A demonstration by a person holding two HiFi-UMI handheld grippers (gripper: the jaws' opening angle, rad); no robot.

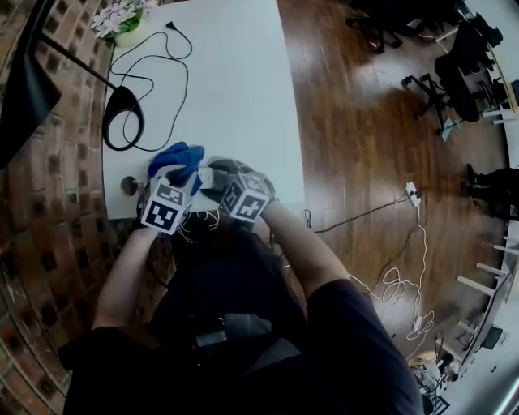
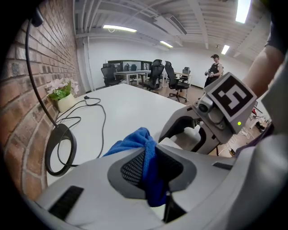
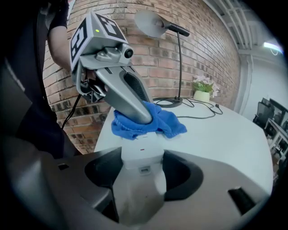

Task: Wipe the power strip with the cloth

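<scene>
A blue cloth (image 1: 177,159) lies bunched over the far end of a white power strip (image 3: 140,152) near the table's front edge. My left gripper (image 2: 153,173) is shut on the blue cloth (image 2: 146,155), a fold of it pinched between the jaws. In the right gripper view the cloth (image 3: 146,122) covers the strip's far end, and the left gripper (image 3: 141,117) presses down into it. My right gripper (image 3: 139,179) is shut on the power strip's near end, which runs out between its jaws. In the head view both grippers (image 1: 166,204) (image 1: 243,197) sit side by side.
A black desk lamp (image 1: 122,113) with a round base and looping cable stands at the table's left by the brick wall. A small flower pot (image 1: 122,20) sits at the far left corner. The white table (image 1: 243,81) stretches beyond. Office chairs and a standing person (image 2: 215,69) are far off.
</scene>
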